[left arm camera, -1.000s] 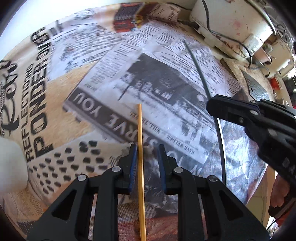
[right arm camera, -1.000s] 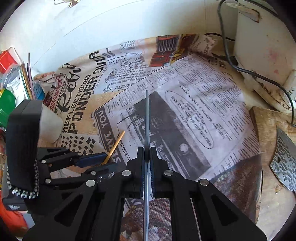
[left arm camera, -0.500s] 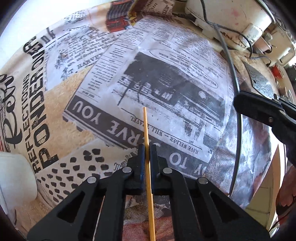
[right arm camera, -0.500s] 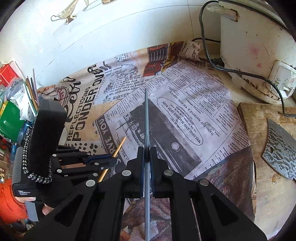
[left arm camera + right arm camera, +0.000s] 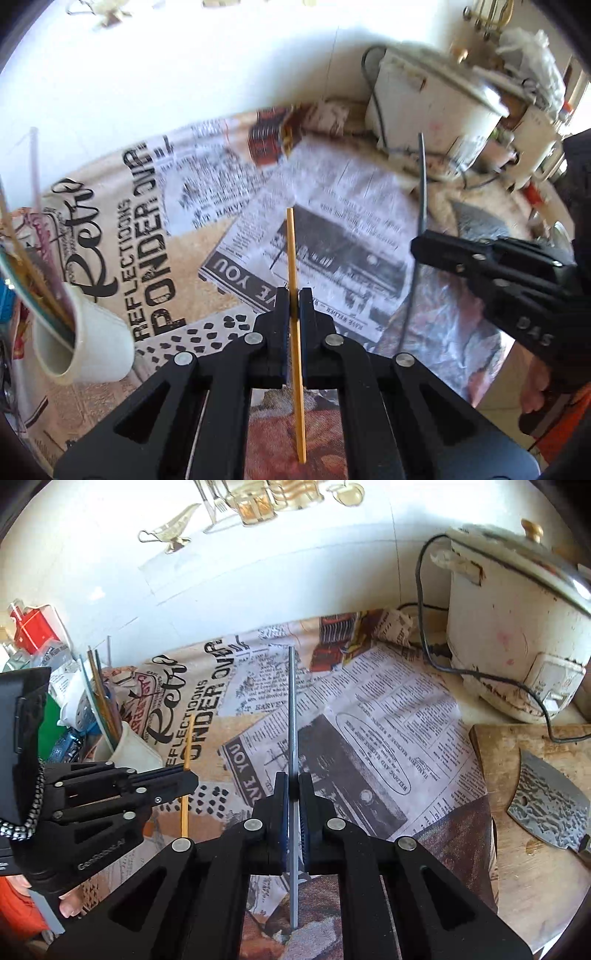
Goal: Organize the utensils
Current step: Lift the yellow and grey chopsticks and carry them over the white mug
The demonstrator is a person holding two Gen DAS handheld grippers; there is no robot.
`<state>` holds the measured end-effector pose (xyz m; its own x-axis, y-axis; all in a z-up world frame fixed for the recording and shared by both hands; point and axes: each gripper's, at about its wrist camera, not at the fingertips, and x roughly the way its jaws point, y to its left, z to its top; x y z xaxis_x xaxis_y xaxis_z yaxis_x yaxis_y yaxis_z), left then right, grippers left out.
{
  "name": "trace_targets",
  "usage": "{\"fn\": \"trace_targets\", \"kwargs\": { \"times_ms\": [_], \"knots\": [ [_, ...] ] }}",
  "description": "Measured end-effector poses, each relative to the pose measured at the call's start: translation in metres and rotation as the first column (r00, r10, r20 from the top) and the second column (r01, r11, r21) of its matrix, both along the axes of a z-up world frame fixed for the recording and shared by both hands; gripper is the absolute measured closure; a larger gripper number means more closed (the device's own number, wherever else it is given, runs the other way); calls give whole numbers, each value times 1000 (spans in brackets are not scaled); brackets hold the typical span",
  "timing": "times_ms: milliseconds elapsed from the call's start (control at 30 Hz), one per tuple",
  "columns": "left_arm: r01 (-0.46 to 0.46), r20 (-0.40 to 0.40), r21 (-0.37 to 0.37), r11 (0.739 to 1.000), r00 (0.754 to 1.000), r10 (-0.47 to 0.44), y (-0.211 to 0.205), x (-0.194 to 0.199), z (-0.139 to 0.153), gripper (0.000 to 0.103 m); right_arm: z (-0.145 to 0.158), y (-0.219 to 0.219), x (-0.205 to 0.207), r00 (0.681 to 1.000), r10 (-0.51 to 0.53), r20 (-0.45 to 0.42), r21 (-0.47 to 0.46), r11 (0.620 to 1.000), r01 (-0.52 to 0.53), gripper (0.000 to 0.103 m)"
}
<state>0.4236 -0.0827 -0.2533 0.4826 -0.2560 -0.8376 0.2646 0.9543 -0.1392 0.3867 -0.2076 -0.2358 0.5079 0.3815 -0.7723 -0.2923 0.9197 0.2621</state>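
My left gripper (image 5: 294, 295) is shut on a yellow chopstick (image 5: 291, 251), held above the newspaper-print cloth (image 5: 155, 221) with its tip pointing away. My right gripper (image 5: 294, 779) is shut on a grey chopstick (image 5: 291, 709), also lifted off the cloth. In the right wrist view the left gripper (image 5: 188, 773) stands at the left with the yellow chopstick (image 5: 189, 738) sticking up from it. In the left wrist view the right gripper (image 5: 417, 249) is at the right with the grey chopstick (image 5: 422, 177). A white cup (image 5: 96, 350) holding several sticks stands at the left.
A white rice cooker (image 5: 509, 627) with a black cord (image 5: 421, 590) stands at the back right by the wall. A wooden cutting board (image 5: 524, 867) with a cleaver blade (image 5: 550, 805) lies at the right. Red and green packages (image 5: 33, 627) crowd the far left.
The left jaws closed on the yellow chopstick and lifted it off the cloth. Both grippers rose and tilted up, so the wall, cup and cooker came into view.
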Motion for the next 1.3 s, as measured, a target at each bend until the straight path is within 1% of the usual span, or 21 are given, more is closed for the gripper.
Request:
{"fn": "trace_targets", "kwargs": {
  "times_ms": [167, 300, 533, 800, 967, 1300],
  "knots": [
    [-17, 59, -23, 1000, 998, 18, 9, -20, 24, 100, 17, 8, -9, 999, 14, 39, 9, 1000, -14, 98],
    [-36, 105, -23, 999, 994, 39, 17, -33, 38, 100, 29, 15, -17, 997, 25, 68, 8, 1000, -25, 98],
    [-78, 197, -34, 996, 977, 83, 37, -46, 66, 101, 49, 34, -19, 992, 48, 116, 3, 999, -49, 98],
    [-122, 295, -57, 991, 946, 134, 71, -50, 109, 101, 83, 72, -18, 975, 119, 186, -11, 993, -119, 98],
    [-156, 348, -52, 986, 923, 164, 96, -55, 133, 101, 103, 95, -17, 960, 151, 235, 6, 988, -157, 98],
    [-236, 402, -72, 969, 882, 245, 150, -69, 161, 101, 130, 144, -15, 931, 217, 294, 46, 970, -241, 98]
  ]
}}
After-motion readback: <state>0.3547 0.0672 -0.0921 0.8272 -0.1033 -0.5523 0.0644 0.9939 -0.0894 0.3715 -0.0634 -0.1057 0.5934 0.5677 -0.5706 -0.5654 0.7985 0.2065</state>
